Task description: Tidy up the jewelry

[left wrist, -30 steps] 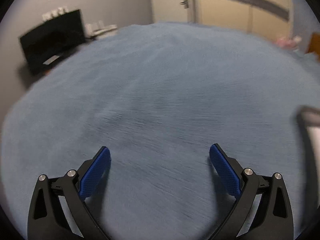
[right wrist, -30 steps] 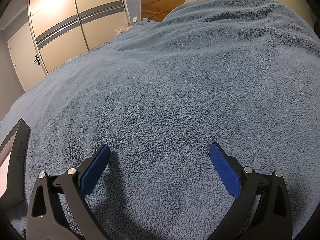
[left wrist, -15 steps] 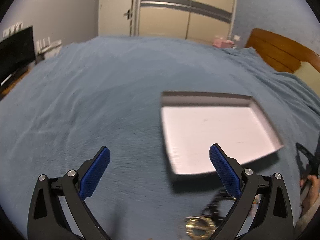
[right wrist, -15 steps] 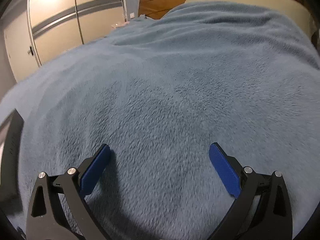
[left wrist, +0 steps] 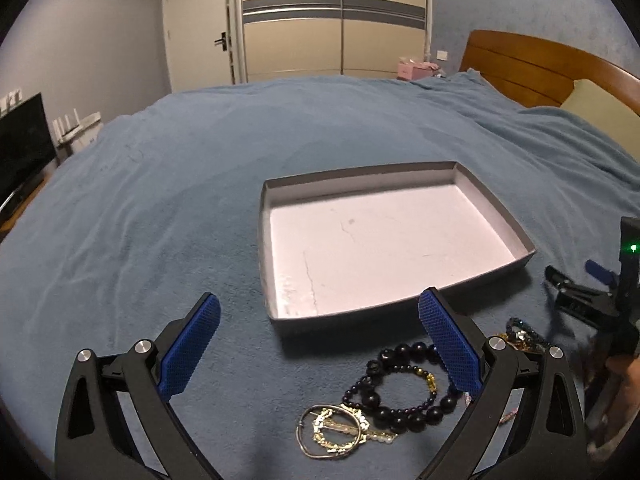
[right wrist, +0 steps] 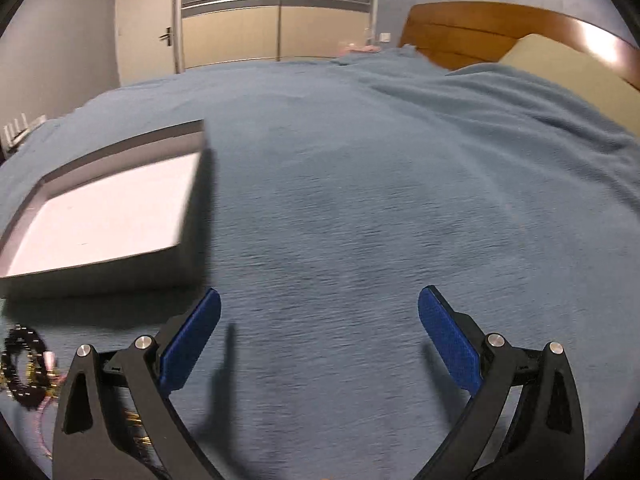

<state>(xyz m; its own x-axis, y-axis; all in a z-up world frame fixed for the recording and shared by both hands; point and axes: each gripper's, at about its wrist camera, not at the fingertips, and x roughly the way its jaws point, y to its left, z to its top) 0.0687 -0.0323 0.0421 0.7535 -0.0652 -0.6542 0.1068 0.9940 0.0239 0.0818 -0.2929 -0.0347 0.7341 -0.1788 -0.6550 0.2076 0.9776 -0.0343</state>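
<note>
In the left wrist view we see the jewelry lying in a loose heap low in the frame, right of centre, directly on the blue blanket (left wrist: pixel 168 184) of the bed. A black bead bracelet (left wrist: pixel 404 384) with a few gold beads sits in the middle of the heap, a gold bangle (left wrist: pixel 332 432) with a pale chain across it lies just below and left of it, and a darker glittering chain (left wrist: pixel 520 334) shows to the right, partly hidden behind our left gripper's arm. In the right wrist view the same heap appears blurred at the lower left edge, where we make out the bead bracelet (right wrist: pixel 22 364).

Just above the heap stands a shallow grey box (left wrist: pixel 400 312) with a white floor; nothing lies inside it. Its near wall is close to the bracelet but does not touch it. In the right wrist view the box (right wrist: pixel 100 268) fills the left middle.

Our left gripper (left wrist: pixel 318 344) hangs above the blanket with its blue pads wide apart and nothing between them. Our right gripper (right wrist: pixel 320 338) is likewise spread, holding nothing, over bare blanket; it also shows at the right edge of the left view (left wrist: pixel 576 286).

Around us, a wooden headboard (left wrist: pixel 532 64) and a pale pillow (left wrist: pixel 604 108) occupy the upper right, a sliding-door wardrobe (left wrist: pixel 336 20) and a white door (left wrist: pixel 196 28) the top centre, and a dark screen (left wrist: pixel 22 148) the left edge.
</note>
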